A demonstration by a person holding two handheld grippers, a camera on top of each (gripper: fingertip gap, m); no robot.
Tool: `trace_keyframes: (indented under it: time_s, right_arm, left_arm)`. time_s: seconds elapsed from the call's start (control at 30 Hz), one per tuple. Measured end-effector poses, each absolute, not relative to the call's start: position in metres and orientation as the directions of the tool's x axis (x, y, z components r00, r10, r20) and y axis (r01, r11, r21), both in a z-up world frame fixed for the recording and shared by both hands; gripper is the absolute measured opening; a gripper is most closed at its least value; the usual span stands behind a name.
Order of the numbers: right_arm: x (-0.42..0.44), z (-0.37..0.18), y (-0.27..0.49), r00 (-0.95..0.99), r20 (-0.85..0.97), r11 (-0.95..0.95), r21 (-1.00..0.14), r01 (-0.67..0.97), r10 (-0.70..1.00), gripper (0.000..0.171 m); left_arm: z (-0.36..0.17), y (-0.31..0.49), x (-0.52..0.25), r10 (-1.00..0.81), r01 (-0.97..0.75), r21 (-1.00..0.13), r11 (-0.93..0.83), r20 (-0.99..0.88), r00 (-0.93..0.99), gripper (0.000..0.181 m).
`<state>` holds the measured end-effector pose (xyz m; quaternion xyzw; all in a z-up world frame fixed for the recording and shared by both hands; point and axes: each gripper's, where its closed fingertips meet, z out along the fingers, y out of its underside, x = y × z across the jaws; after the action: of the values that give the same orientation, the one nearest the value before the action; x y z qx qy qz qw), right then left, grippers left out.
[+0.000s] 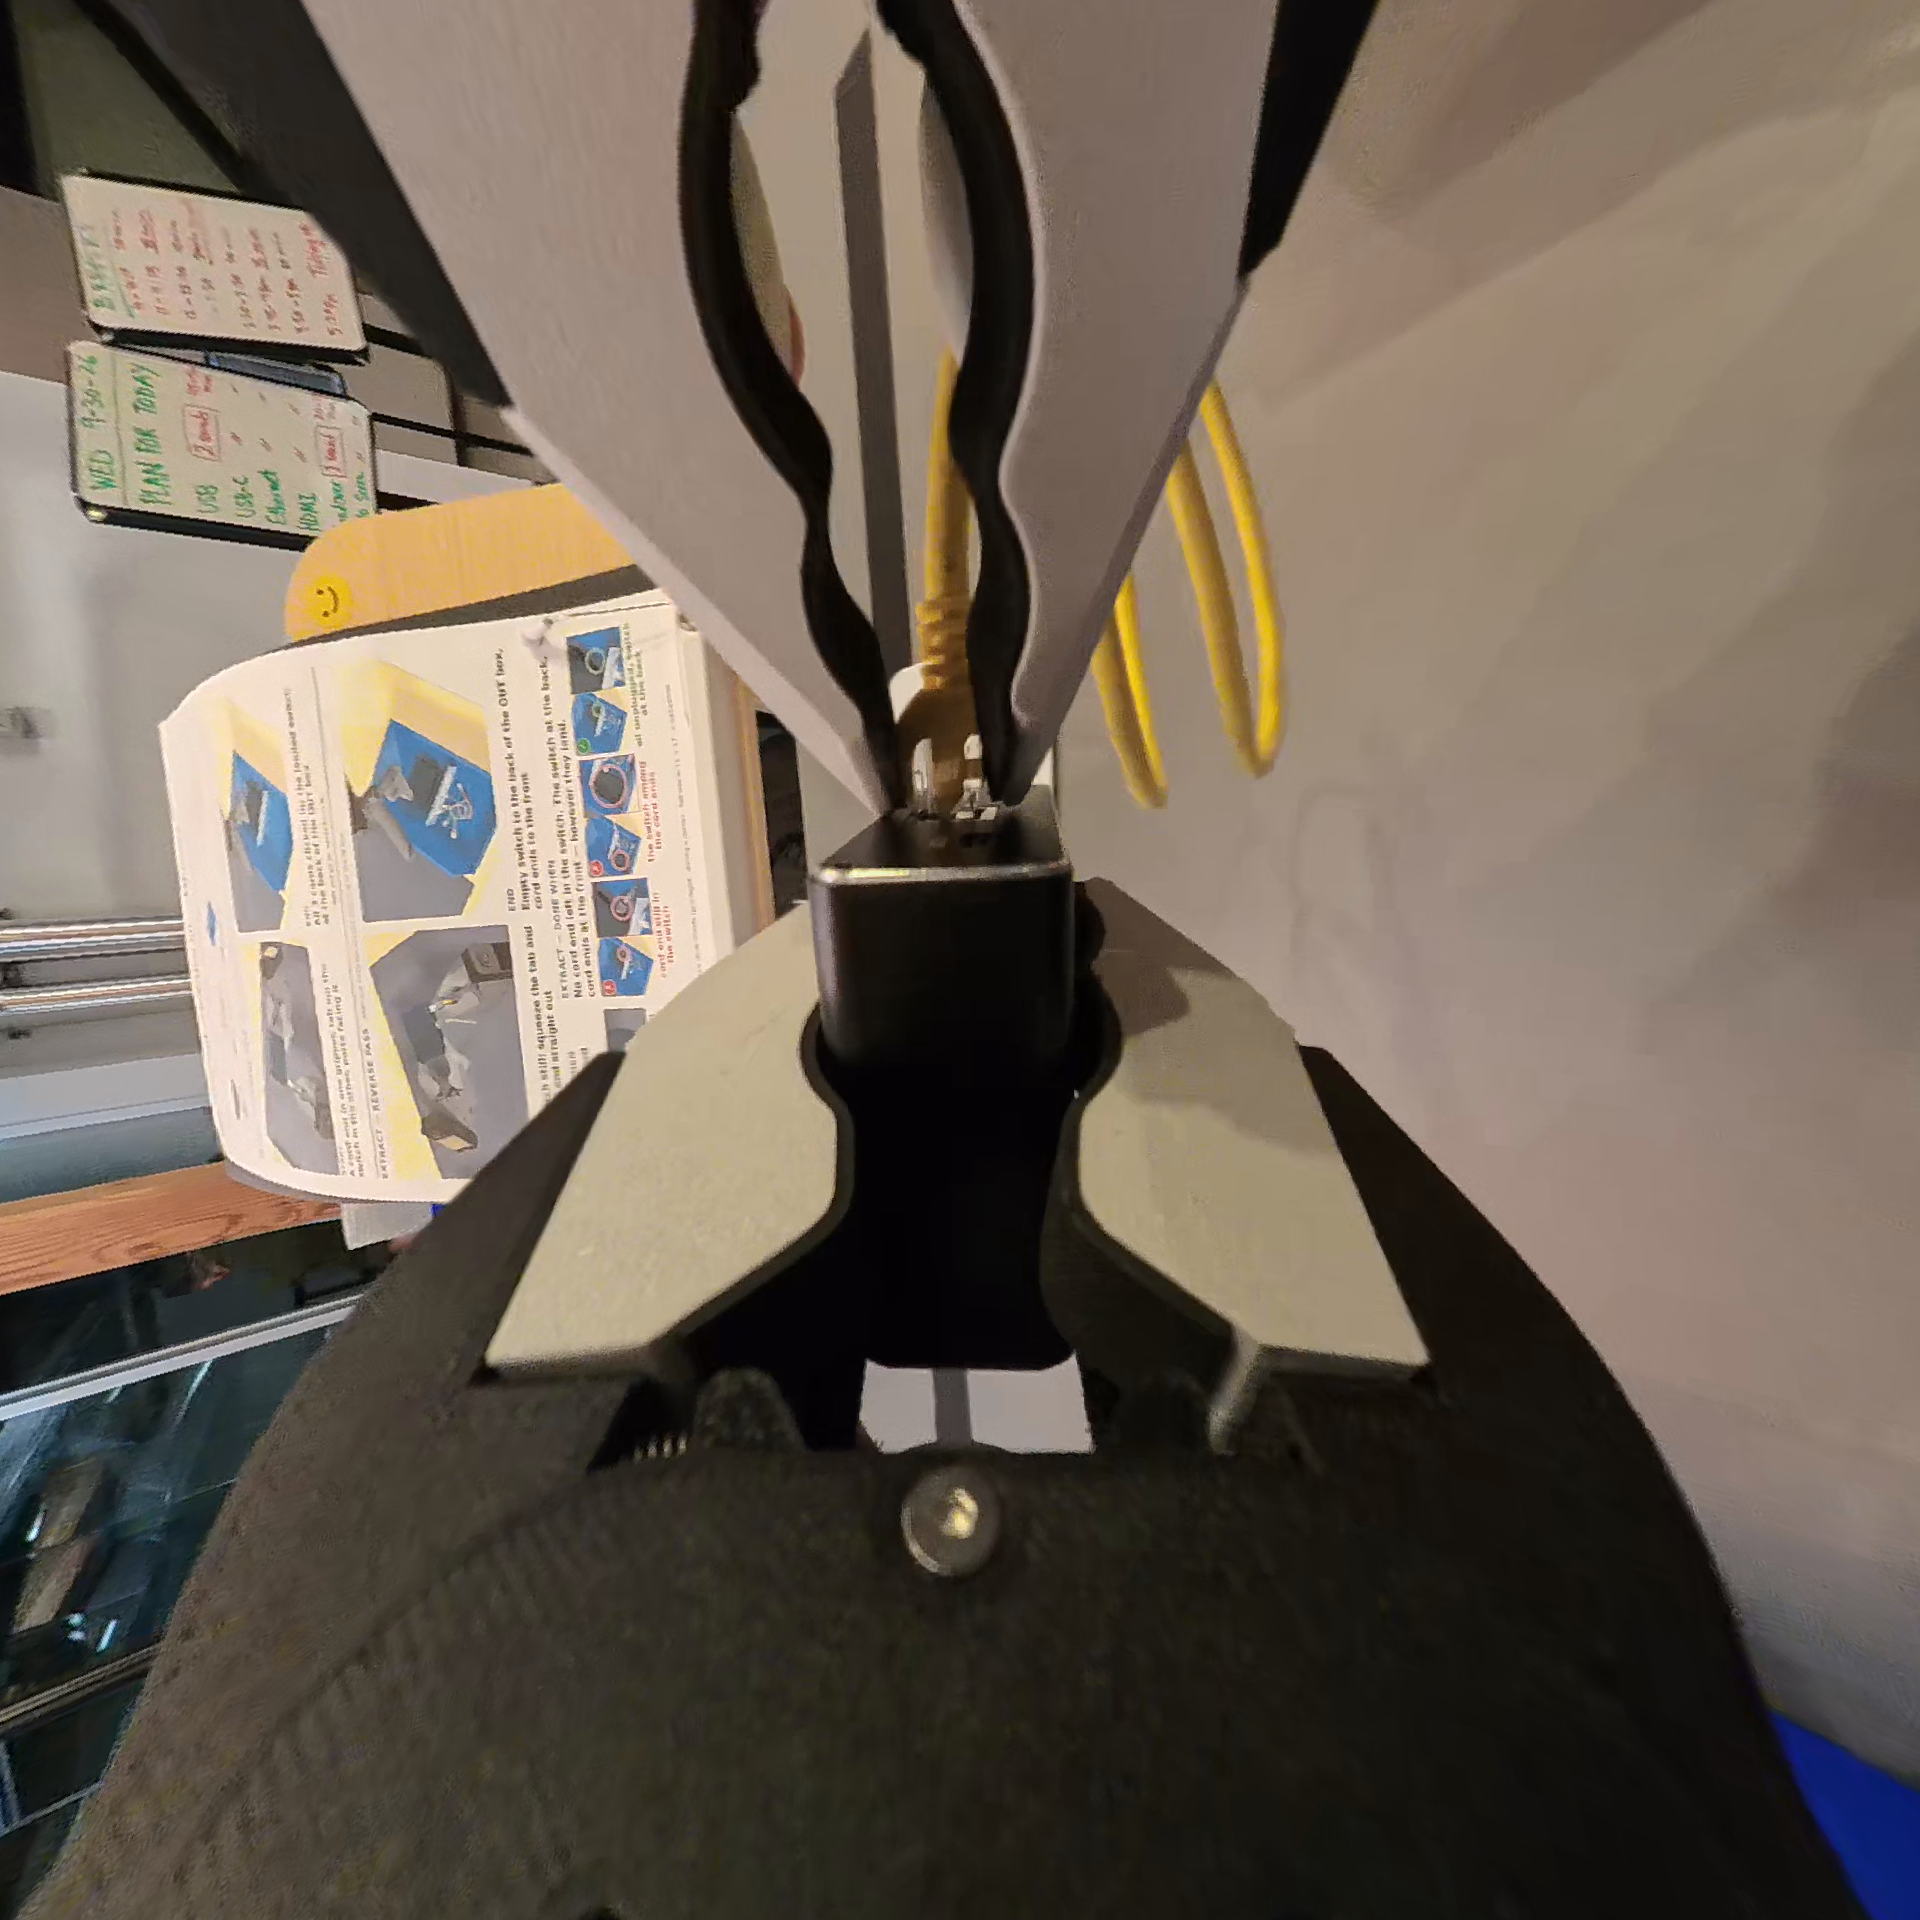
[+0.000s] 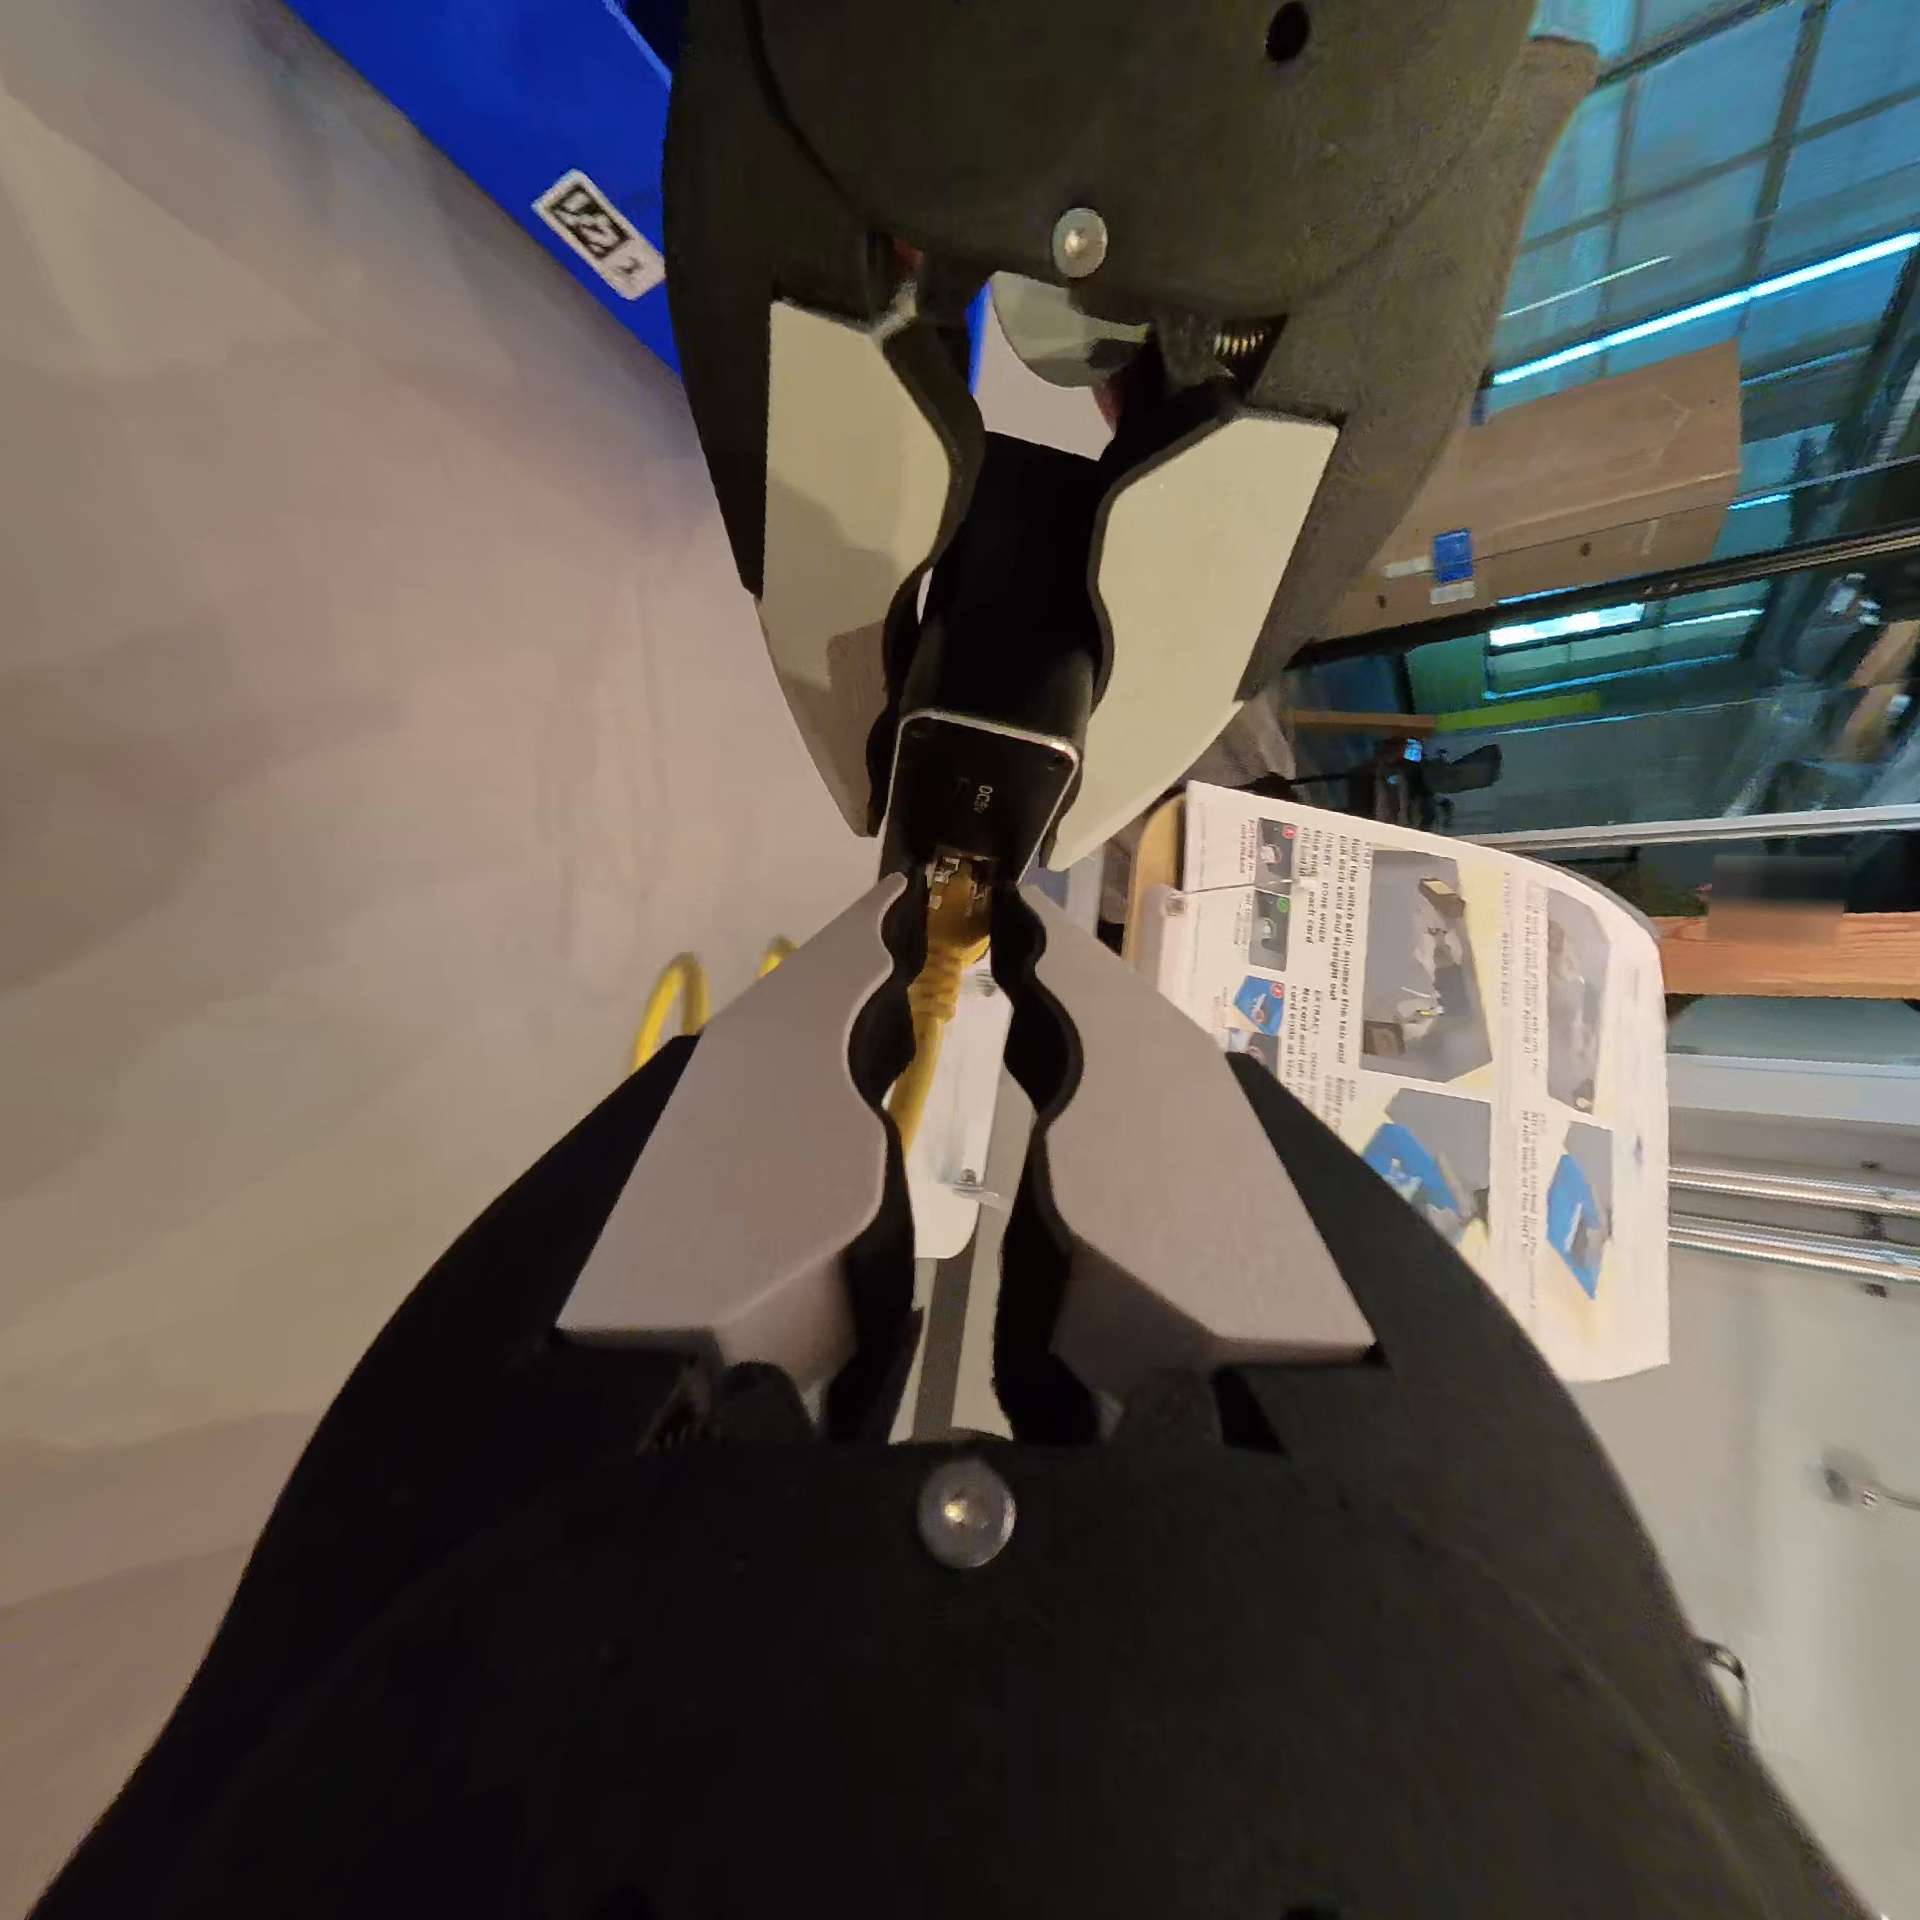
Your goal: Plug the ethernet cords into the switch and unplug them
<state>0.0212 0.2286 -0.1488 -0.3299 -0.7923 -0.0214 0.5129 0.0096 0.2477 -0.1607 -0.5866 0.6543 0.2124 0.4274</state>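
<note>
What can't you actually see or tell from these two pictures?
- Left wrist view: the switch's port face is hidden by the right gripper's fingers.
- Right wrist view: whether the yellow cord's plug is fully seated is hidden by the fingers.
- Both views: the yellow cord's far end is hidden behind the fingers.

Lighting is dim, warm and indoor. Wide-angle distortion bends the frame edges. Background paper sheet (image 1: 447,894) is slightly blurred; shadows are soft.
</note>
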Motion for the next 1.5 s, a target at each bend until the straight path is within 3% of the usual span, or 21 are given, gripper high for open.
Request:
trace_keyframes:
  time_s: [0.17,0.33,0.53,0.9,1.1,1.37,1.5]
  right_arm:
    - [0.019,-0.145,0.232,-0.180,0.800,0.739,-0.408,0.535,0.572,0.008]
    - [0.020,-0.144,0.232,-0.117,0.826,0.729,-0.409,0.549,0.551,0.008]
    - [0.020,-0.137,0.230,-0.039,0.802,0.702,-0.496,0.511,0.596,0.008]
    - [0.025,-0.141,0.230,-0.054,0.831,0.703,-0.431,0.566,0.554,0.008]
    - [0.030,-0.132,0.221,-0.122,0.682,0.658,-0.619,0.429,0.721,0.008]
    - [0.030,-0.121,0.223,-0.092,0.780,0.726,-0.524,0.445,0.619,0.017]
    - [0.031,-0.120,0.221,-0.119,0.812,0.754,-0.462,0.468,0.571,0.010]
  left_arm:
    - [-0.156,0.252,0.008,-0.563,-0.946,-0.254,0.201,-0.820,0.101,0.037]
    - [-0.157,0.252,0.007,-0.574,-0.943,-0.285,0.170,-0.807,0.140,0.037]
    - [-0.153,0.250,0.009,-0.596,-0.919,-0.359,0.160,-0.778,0.200,0.036]
    - [-0.157,0.250,0.013,-0.589,-0.922,-0.355,0.157,-0.782,0.201,0.036]
    - [-0.147,0.244,0.020,-0.552,-0.918,-0.335,0.212,-0.816,0.171,0.037]
    - [-0.139,0.245,0.018,-0.538,-0.935,-0.295,0.197,-0.830,0.149,0.037]
    - [-0.137,0.245,0.020,-0.541,-0.936,-0.292,0.197,-0.829,0.145,0.037]
